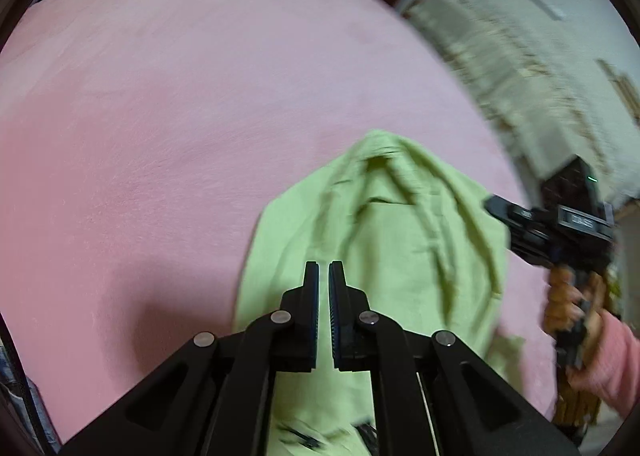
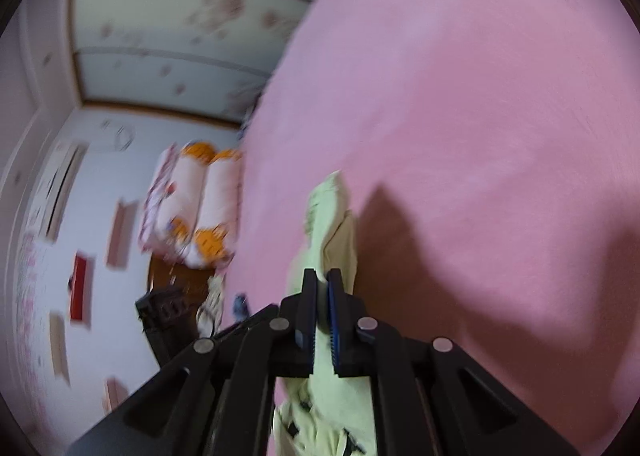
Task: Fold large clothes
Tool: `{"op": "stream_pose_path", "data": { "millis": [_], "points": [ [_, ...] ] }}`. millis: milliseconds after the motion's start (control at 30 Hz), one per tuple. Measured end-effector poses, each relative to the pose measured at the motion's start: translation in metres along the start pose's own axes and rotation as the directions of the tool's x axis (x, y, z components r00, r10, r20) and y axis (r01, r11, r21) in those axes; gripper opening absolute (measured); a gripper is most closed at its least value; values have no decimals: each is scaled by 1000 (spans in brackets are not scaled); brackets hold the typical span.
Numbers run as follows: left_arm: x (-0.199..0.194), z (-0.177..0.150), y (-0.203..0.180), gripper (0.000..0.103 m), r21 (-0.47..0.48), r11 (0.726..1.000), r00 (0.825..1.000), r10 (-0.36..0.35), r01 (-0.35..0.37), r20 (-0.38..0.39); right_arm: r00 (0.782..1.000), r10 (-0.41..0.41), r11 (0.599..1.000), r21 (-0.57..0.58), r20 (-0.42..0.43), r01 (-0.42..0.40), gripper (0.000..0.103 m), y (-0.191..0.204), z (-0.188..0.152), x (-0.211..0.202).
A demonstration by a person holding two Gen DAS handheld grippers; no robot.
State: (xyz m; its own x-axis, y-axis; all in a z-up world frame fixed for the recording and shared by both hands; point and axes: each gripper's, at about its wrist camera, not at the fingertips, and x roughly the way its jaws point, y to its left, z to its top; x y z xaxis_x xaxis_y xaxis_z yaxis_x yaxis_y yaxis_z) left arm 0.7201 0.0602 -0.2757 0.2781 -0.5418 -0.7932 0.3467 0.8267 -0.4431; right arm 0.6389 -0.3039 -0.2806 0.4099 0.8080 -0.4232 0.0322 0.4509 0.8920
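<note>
A light green garment [image 1: 384, 240] hangs over a pink bed cover [image 1: 160, 136]. My left gripper [image 1: 324, 272] is shut on the garment's cloth, which runs down between the jaws. My right gripper [image 2: 322, 280] is shut on another part of the same green garment [image 2: 332, 224], which drapes forward from the jaws and down below them. In the left wrist view the right gripper [image 1: 496, 204] shows at the right, held by a hand in a pink sleeve [image 1: 608, 356], at the garment's right edge.
The pink bed cover [image 2: 480, 96] fills most of both views. Folded bedding with orange ends [image 2: 192, 208] lies beyond the bed's edge. A white wall with hung items [image 2: 80, 288] and a patterned ceiling show at the left. A pale piece of furniture [image 1: 500, 56] stands at the right.
</note>
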Motion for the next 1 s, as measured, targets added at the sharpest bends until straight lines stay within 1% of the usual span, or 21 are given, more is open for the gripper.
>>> {"op": "stream_pose_path", "data": {
  "millis": [67, 167, 267, 333, 400, 500, 533, 600, 667, 700, 733, 800, 833, 867, 900, 967, 1000],
  "points": [
    [-16, -3, -9, 3, 17, 999, 1000, -28, 28, 9, 999, 28, 998, -49, -22, -29, 4, 15, -5, -5],
    [-34, -15, -13, 3, 9, 997, 997, -77, 77, 4, 994, 87, 990, -107, -66, -94, 4, 40, -18, -14],
    [-42, -32, -25, 3, 6, 996, 996, -87, 87, 0, 986, 133, 981, -131, -103, -146, 4, 56, -31, -17],
    [-50, -43, -23, 3, -12, 996, 996, -84, 84, 11, 976, 166, 972, -144, -141, -186, 4, 65, -42, -16],
    [-57, -53, -26, 3, -42, 995, 995, -90, 91, 30, 968, 179, 964, -168, -176, -208, 4, 74, -53, -14],
    [-86, -82, -16, 3, -80, 993, 994, -81, 86, 69, 949, 202, 948, -197, -241, -251, 4, 89, -73, -8],
    [-85, -85, -18, 3, -86, 993, 995, -75, 81, 64, 939, 207, 941, -208, -275, -268, 4, 94, -83, -7],
    [-93, -101, -12, 4, -130, 989, 997, -74, 77, 28, 922, 204, 931, -227, -328, -287, 4, 104, -101, -5],
    [-101, -120, -4, 4, -190, 979, 998, -65, 67, 15, 901, 186, 922, -247, -391, -298, 4, 108, -122, -5],
    [-106, -133, -2, 4, -215, 975, 999, -47, 47, 2, 893, 172, 917, -264, -415, -299, 5, 110, -131, -6],
    [-111, -144, 0, 5, -222, 974, 999, -33, 31, -5, 879, 143, 908, -292, -455, -299, 5, 113, -147, -5],
    [-113, -166, -6, 6, -221, 975, 999, 27, -31, -19, 856, 92, 902, -322, -509, -288, 5, 115, -172, -3],
    [-115, -173, -6, 7, -223, 973, 999, 48, -52, -22, 849, 72, 902, -330, -523, -279, 5, 116, -181, -2],
    [-117, -187, -9, 10, -236, 969, 998, 62, -66, -26, 837, 24, 898, -356, -547, -258, 5, 113, -198, -1],
    [-119, -193, -7, 11, -247, 967, 998, 63, -69, -32, 828, -26, 889, -391, -560, -237, 5, 111, -213, -2],
    [-121, -214, -14, 15, -282, 958, 998, 49, -60, -43, 815, -117, 874, -448, -568, -188, 5, 105, -239, -1],
    [-120, -219, -17, 16, -291, 955, 998, 47, -58, -46, 809, -157, 870, -466, -567, -158, 5, 101, -251, 1]
  ]
}}
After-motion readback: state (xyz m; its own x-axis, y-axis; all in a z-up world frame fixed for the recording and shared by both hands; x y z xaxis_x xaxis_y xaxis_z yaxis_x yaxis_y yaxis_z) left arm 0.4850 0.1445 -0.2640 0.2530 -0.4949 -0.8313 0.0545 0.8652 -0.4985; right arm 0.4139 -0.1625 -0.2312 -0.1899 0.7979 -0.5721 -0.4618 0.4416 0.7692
